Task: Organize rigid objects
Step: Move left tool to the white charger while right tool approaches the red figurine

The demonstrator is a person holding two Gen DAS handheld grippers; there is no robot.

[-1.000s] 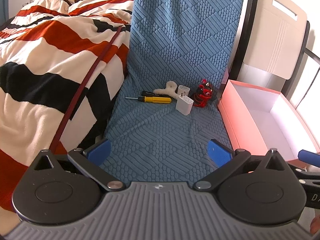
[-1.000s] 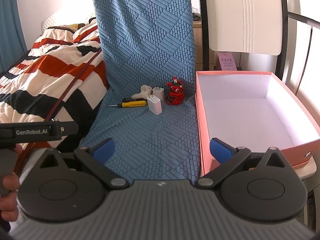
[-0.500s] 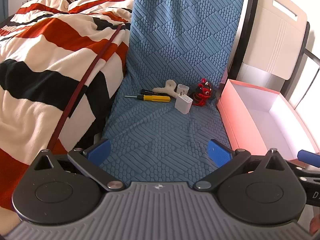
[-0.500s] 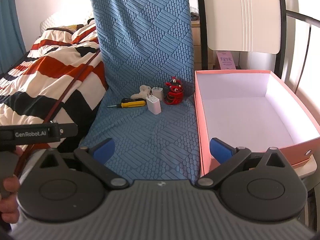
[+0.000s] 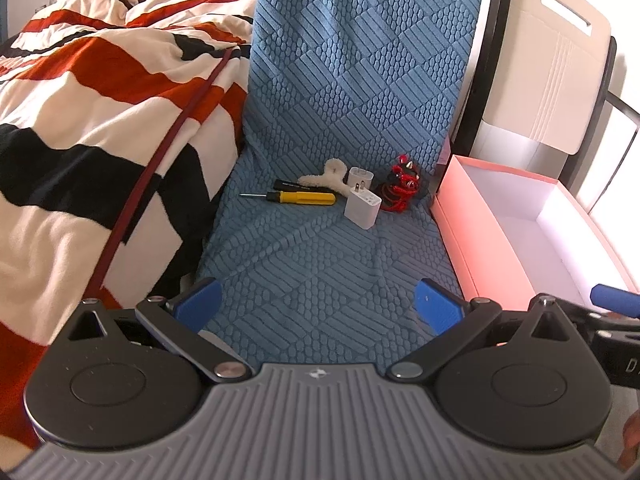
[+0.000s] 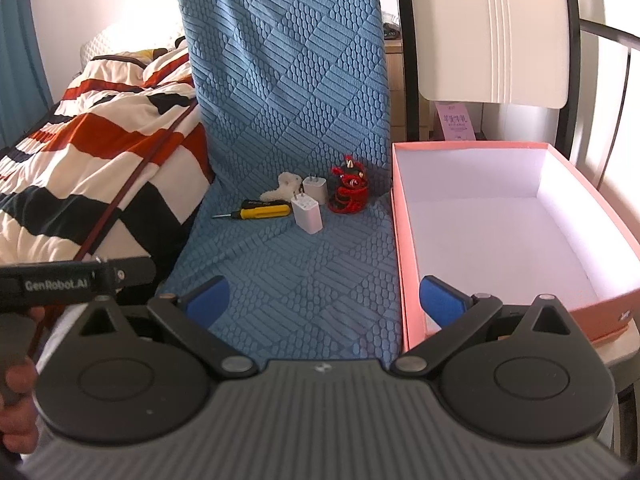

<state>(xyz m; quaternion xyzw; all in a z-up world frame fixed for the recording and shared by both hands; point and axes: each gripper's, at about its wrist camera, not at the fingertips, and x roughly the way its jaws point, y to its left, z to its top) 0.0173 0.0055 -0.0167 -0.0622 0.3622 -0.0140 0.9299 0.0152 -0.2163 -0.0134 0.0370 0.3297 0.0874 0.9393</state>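
Note:
A yellow screwdriver (image 5: 304,197) (image 6: 260,211), a black tool (image 5: 294,185), a white fluffy toy (image 5: 326,176) (image 6: 280,190), two white chargers (image 5: 362,208) (image 6: 307,216) and a red figure (image 5: 402,188) (image 6: 350,196) lie at the back of a blue-covered chair seat (image 5: 320,272) (image 6: 296,276). An open pink box (image 5: 472,240) (image 6: 400,240) stands empty to the right. My left gripper (image 5: 318,308) and right gripper (image 6: 324,300) are open and empty, both above the seat's front, well short of the objects.
A bed with a striped red, black and white blanket (image 5: 100,120) (image 6: 100,152) lies to the left. The blue chair back (image 5: 360,60) rises behind the objects. A white and black chair back (image 6: 492,32) stands behind the box.
Both grippers have drifted slightly; the objects sit a touch higher in the views. Nothing was taken hold of.

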